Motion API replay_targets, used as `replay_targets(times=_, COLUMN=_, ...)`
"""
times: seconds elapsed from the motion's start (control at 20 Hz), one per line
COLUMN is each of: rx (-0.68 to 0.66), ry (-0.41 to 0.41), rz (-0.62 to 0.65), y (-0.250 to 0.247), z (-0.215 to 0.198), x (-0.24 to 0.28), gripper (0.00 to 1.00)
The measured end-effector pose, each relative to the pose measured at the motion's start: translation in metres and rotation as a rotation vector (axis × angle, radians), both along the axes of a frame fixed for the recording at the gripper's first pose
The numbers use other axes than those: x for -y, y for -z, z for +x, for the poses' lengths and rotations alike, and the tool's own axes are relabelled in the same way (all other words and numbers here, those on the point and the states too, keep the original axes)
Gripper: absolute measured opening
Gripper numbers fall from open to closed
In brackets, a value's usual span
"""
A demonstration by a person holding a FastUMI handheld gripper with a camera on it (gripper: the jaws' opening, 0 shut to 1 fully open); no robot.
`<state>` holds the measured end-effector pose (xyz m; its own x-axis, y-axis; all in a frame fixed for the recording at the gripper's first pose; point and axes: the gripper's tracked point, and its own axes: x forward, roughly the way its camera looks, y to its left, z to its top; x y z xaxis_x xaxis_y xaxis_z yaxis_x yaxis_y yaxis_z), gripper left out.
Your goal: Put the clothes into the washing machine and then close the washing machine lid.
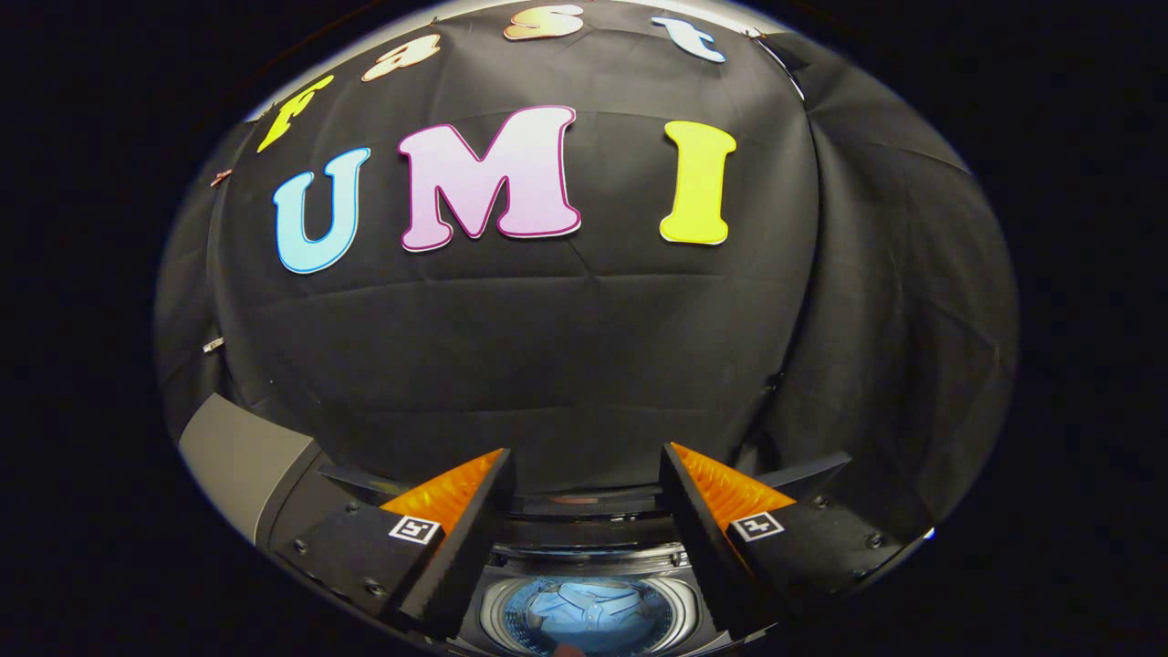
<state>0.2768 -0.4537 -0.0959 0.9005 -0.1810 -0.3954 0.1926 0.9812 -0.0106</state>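
Hand-held gripper (584, 465) fingers spread, empty, one blue garment (584, 616) inside washing machine (584, 547)

The clothes (589, 613) lying in the drum at the bottom centre of the frame are light blue, a plain denim-like shade with paler seams. The drum's rim (497, 610) around them is shiny silver-grey, and the washing machine (242, 461) body showing at the lower left is a flat mid grey with a darker, near-black top panel. The cloth wall (566, 365) across the middle of the frame is plain black with faint crease lines.
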Motion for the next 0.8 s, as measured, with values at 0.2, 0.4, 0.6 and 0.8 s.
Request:
replay_targets(times=0.2, rx=-0.005, ry=0.002, rz=0.001, y=0.001, z=-0.012, x=-0.002, gripper=1.00)
replay_targets(times=0.4, rx=0.012, ry=0.006, rz=-0.002, y=0.002, z=-0.024, x=-0.004, gripper=1.00)
replay_targets(times=0.6, rx=0.017, ry=0.008, rz=-0.001, y=0.004, z=-0.038, x=-0.006, gripper=1.00)
replay_targets(times=0.8, rx=0.055, ry=0.006, rz=-0.004, y=0.004, z=-0.050, x=-0.008, gripper=1.00)
